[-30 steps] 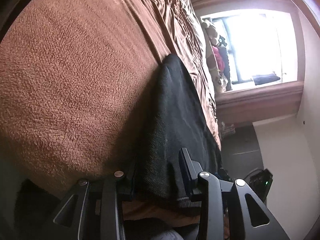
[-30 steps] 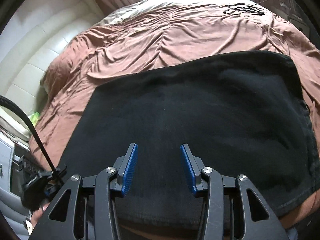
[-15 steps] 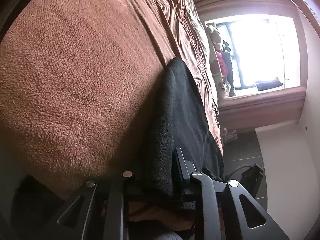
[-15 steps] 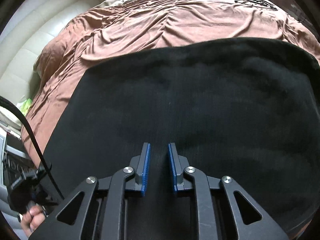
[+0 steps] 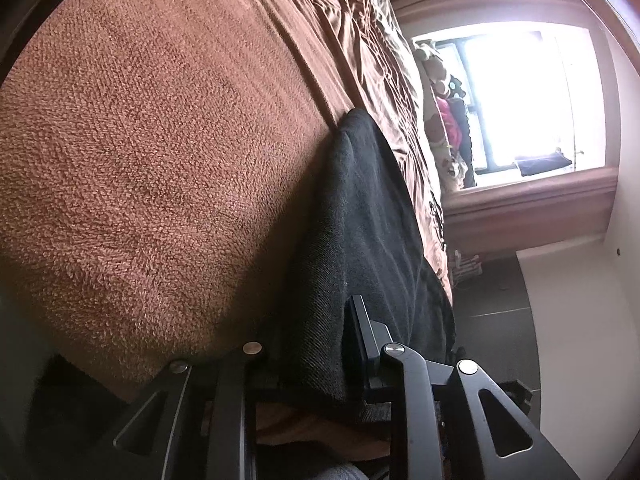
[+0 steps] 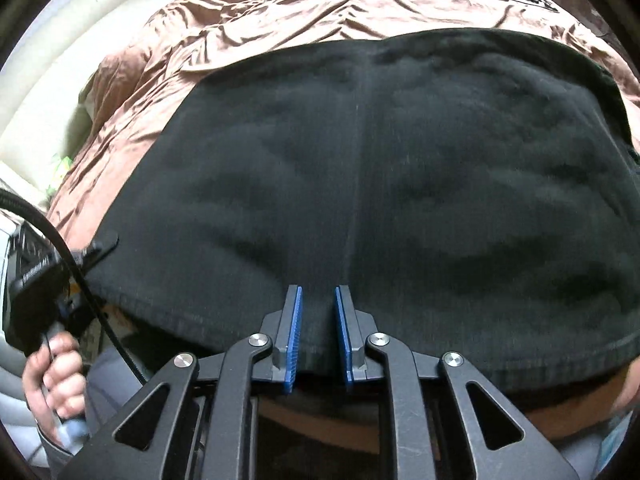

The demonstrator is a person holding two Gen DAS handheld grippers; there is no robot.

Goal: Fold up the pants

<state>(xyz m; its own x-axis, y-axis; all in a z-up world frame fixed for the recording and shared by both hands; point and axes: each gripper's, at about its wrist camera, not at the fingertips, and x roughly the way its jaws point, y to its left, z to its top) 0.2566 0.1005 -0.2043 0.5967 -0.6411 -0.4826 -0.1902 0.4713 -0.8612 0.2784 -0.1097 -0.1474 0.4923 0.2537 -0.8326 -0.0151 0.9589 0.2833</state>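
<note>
Since the frame half a second back, the right gripper (image 6: 318, 334) has drawn back to the near hem of the black knit pants (image 6: 400, 184), its blue-padded jaws closed down to a narrow gap with a pinch of the hem's dark cloth between them. Those pants lie spread flat on the bed, over a crumpled brown satin cover (image 6: 280, 12), their centre seam running away from the right jaws. At the left edge of the right wrist view a hand (image 6: 52, 376) grips the black handle of the left gripper, whose tip meets the pants' corner. From the left wrist view the left gripper (image 5: 316, 344) is clenched on a thick fold of the pants (image 5: 360, 220), the cloth filling the space between its black jaws and draping over the bed's edge beside a fuzzy brown blanket (image 5: 160, 160). Beyond it a bright window (image 5: 532, 96) glares.
</note>
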